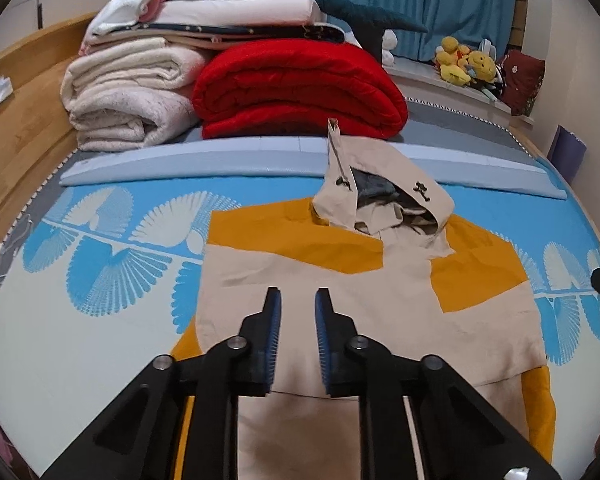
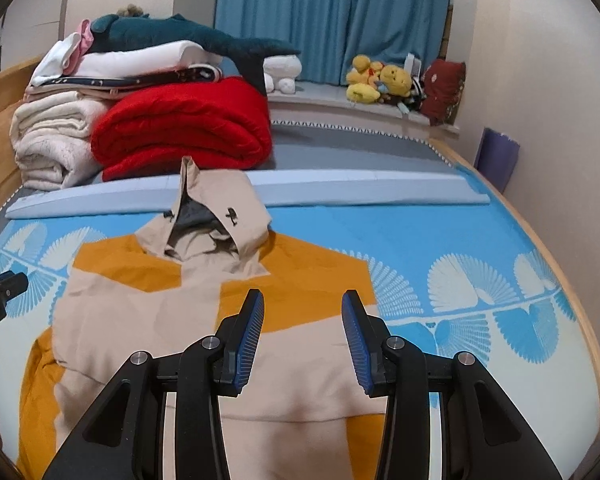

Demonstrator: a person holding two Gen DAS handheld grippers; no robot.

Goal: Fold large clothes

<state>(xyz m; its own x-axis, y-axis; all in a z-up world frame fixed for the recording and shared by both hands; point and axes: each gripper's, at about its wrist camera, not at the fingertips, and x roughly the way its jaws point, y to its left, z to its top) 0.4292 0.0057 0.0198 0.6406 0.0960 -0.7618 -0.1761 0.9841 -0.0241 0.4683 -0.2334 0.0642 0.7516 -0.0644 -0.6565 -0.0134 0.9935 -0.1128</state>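
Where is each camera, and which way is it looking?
Left wrist view: sits on the left gripper, looking down along its fingers at the hoodie on the bed; its narrow-gapped jaws show.
Right wrist view: sits on the right gripper, over the hoodie's right side; its open jaws show.
Both share the hoodie, the red blanket and the curtain.

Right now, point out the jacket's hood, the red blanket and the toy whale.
hood (image 1: 416, 188), left wrist view, beige right flap.
red blanket (image 1: 300, 88), left wrist view, front of roll.
toy whale (image 2: 172, 32), right wrist view, teal body.
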